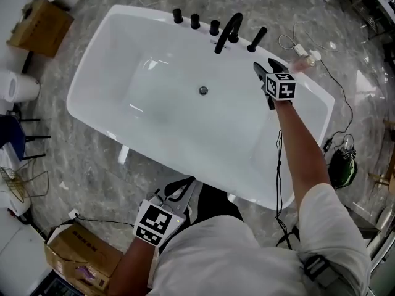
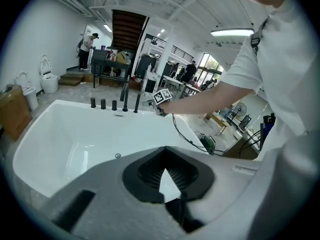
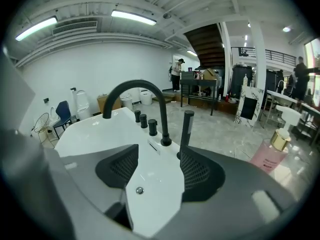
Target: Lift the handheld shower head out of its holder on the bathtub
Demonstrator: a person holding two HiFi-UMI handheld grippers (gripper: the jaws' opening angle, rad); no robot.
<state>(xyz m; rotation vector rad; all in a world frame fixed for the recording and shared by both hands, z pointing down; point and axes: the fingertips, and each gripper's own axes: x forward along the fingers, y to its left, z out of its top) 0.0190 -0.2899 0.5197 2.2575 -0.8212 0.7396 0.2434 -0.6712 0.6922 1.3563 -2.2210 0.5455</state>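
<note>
One white bathtub point(image 1: 92, 66), drain point(image 1: 203, 90) in floor, shower head point(image 1: 257, 39) standing in holder point(image 1: 250, 49)

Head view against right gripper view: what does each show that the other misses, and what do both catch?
Only the head view: the left gripper and the brown cardboard box beside it. Only the right gripper view: the dark staircase and ceiling strip lights. Both: the white bathtub, the curved black faucet and the black handheld shower head upright in its holder.
</note>
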